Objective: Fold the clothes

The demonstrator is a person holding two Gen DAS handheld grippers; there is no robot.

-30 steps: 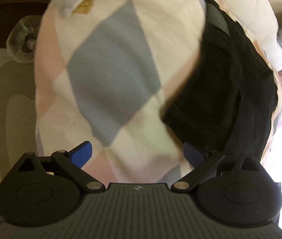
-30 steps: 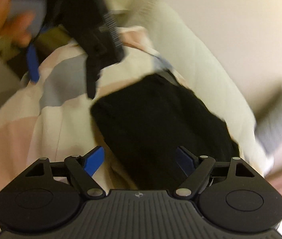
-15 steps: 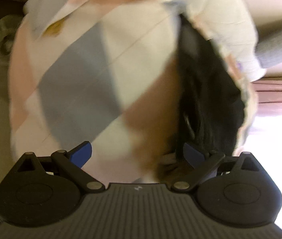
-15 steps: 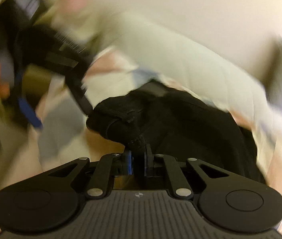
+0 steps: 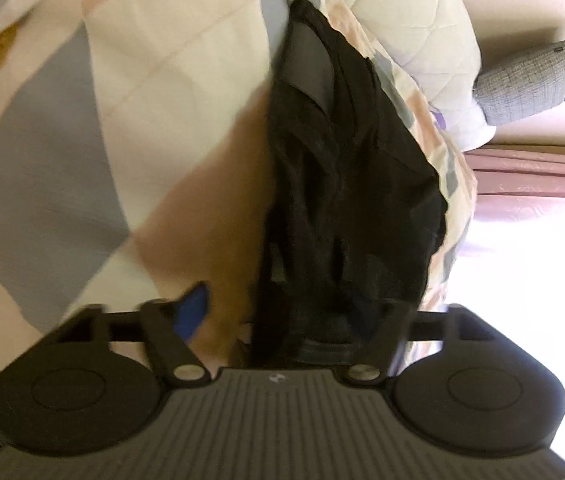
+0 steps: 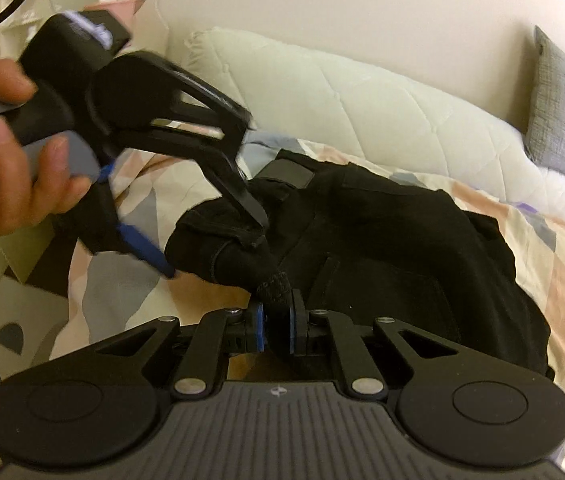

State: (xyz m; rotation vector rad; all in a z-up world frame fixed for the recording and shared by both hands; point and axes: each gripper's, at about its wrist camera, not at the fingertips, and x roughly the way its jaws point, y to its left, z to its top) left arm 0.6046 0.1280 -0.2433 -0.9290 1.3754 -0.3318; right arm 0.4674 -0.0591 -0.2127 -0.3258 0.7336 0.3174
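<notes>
A black garment (image 6: 382, 240) is lying rumpled on a patchwork bedspread (image 6: 554, 280), filling the centre and right of the right wrist frame. In the left wrist frame its long axis is running from the top centre down to the bottom centre (image 5: 342, 184).

The right gripper (image 6: 276, 328) is closed at the lower middle of its frame. A small bunched corner of the black cloth, ribbed like a cuff or hem, is being pinched between its blue pads (image 6: 258, 330). The rest of the garment is spreading away up and to the right.

The left gripper (image 6: 210, 240) is being held in a hand (image 6: 6, 152) at the upper left of the right wrist frame. Its jaws are standing wide apart, and nothing can be seen clamped between them. One finger is pressing down on the raised fold of cloth, and the blue-padded one is lying just left of that fold. In the left wrist frame the cloth is sitting between the spread fingers (image 5: 192, 312), close against the gripper body.

Both grippers are bearing on the same near-left corner, so neither is clearly the nearer. The garment's far edge is lying near the white quilted pillow (image 6: 362, 96). Bare bedspread is showing at the left and lower right of both frames, which is judged to leave room for drawing the cloth out flat.
</notes>
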